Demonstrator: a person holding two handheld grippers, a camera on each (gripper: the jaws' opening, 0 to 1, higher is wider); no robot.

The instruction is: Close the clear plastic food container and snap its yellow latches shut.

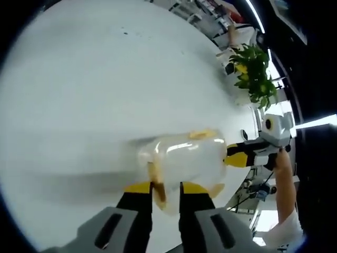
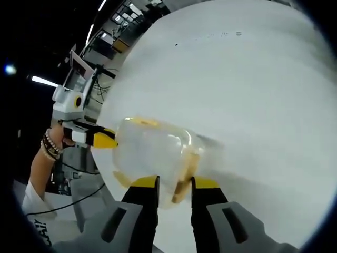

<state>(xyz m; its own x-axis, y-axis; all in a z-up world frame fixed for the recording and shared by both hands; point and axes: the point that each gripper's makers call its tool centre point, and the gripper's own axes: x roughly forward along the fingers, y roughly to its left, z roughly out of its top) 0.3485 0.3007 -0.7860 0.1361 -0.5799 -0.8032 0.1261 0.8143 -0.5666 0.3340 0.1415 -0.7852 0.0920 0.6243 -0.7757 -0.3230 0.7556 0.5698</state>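
yellow-tipped left gripper [image 1: 166, 191] closes on a yellow latch [image 1: 157, 185] of the clear container [image 1: 181, 163] near the white desk's [image 1: 95, 95] edge. right gripper view: right gripper [image 2: 174, 185] clamps the opposite latch [image 2: 185, 179].

Right gripper [image 2: 174, 185] jaws pinch the container [image 2: 152, 150].

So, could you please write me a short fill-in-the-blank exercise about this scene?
1. The container is made of clear ____.
2. Its latches are coloured ____.
3. It rests on a ____ table.
4. Beyond the table's edge in the left gripper view stands a green ____.

Missing words: plastic; yellow; white; plant
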